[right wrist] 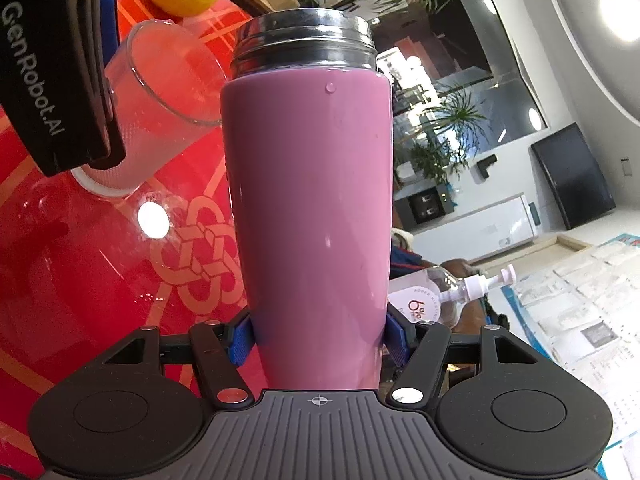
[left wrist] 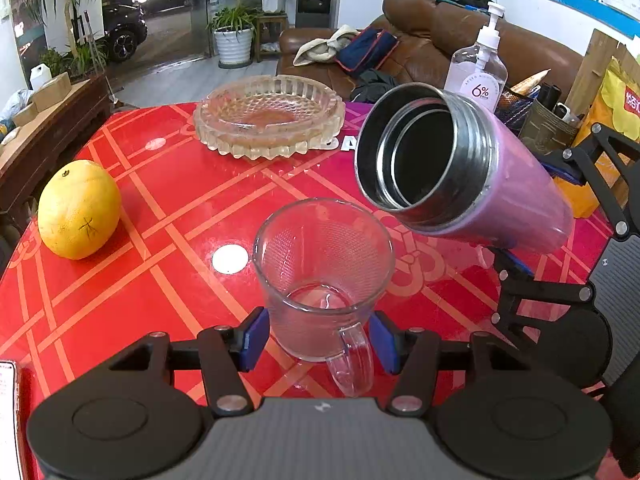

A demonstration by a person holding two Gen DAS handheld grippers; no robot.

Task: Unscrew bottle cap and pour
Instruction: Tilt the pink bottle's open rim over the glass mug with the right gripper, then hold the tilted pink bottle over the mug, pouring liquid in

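The right gripper [right wrist: 318,340] is clamped tight on the lower body of the pink bottle [right wrist: 308,208], blue pads pressing both sides. The cap is off: the steel threaded neck [left wrist: 424,152] is bare and the mouth gapes open, dark inside. The bottle hangs in the air, tipped over, its long axis running from the gripper at the right down towards the left, the mouth leaning over the far right edge of the glass mug [left wrist: 324,276]. From the left wrist view, no liquid shows at the lip.

The left gripper [left wrist: 318,340] has its blue pads drawn in against the mug's lower walls, holding it on the red table [left wrist: 140,240], the handle [left wrist: 352,360] turned back towards the camera. The mug stands upright with a trace of something clear at the bottom.

Further out, a yellow citrus fruit [left wrist: 78,210] sits well to the left of the mug, a heavy glass ashtray [left wrist: 270,116] lies beyond it, and a pump bottle [left wrist: 478,68] stands behind the pink one near the table's far edge. Nothing lies between the bottle's mouth and the mug's rim.
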